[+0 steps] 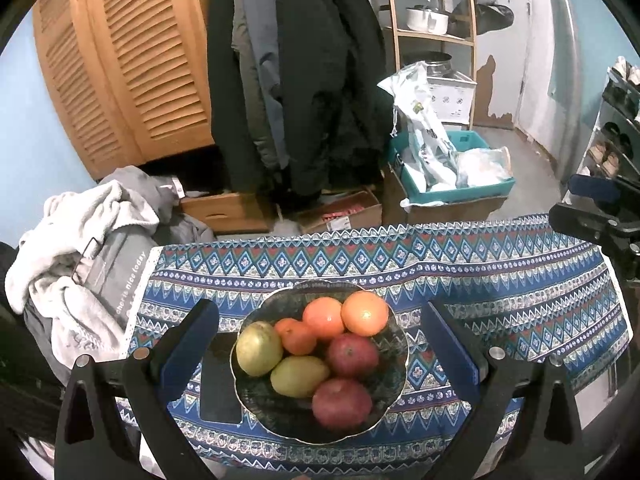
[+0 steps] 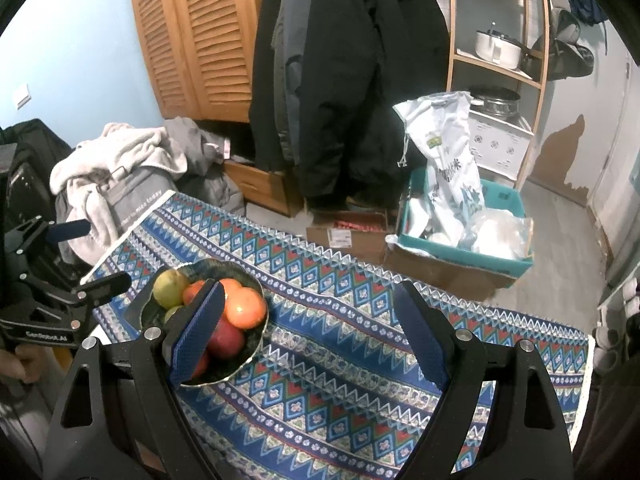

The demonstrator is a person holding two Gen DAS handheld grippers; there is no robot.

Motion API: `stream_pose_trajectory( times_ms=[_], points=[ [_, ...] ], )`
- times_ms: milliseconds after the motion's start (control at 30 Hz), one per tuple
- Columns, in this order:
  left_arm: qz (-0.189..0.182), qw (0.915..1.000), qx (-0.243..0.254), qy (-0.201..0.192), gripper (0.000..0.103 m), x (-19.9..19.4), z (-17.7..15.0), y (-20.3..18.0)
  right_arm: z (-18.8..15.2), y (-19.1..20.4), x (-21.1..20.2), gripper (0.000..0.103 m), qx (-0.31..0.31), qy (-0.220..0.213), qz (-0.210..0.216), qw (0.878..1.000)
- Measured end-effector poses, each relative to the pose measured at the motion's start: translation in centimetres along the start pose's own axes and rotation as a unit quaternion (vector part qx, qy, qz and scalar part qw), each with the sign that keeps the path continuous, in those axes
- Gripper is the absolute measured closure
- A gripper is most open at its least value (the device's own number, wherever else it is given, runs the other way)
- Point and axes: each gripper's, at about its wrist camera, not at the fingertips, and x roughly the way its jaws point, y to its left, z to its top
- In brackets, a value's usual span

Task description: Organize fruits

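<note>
A dark scalloped bowl (image 1: pixel 384 396) sits on the patterned blue tablecloth (image 1: pixel 500 280) and holds oranges (image 1: pixel 365 313), two yellow-green pears (image 1: pixel 259 347) and two red apples (image 1: pixel 341 403). My left gripper (image 1: pixel 320 344) is open and empty, its fingers on either side of the bowl, above it. In the right wrist view the bowl (image 2: pixel 256 344) lies at the left, partly behind my left finger. My right gripper (image 2: pixel 312 332) is open and empty over bare cloth (image 2: pixel 340 380) to the right of the bowl. The left gripper (image 2: pixel 60 272) shows at the far left there.
A pile of grey and white clothes (image 1: pixel 88 264) lies at the table's left end. Behind the table hang dark coats (image 1: pixel 304 80), with cardboard boxes (image 1: pixel 344 212) and a teal crate of bags (image 1: pixel 452 172) on the floor. A wooden shelf (image 1: pixel 436 36) stands at the back right.
</note>
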Motion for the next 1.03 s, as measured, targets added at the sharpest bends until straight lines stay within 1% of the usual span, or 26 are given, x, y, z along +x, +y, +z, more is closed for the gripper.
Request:
stream_pose_trajectory(
  times_ms=[1033],
  points=[
    [0.000, 1.0000, 0.000, 0.004, 0.001, 0.21, -0.03, -0.04, 0.08, 0.07, 0.01, 0.018, 0.000, 0.000, 0.000, 1.000]
  ],
)
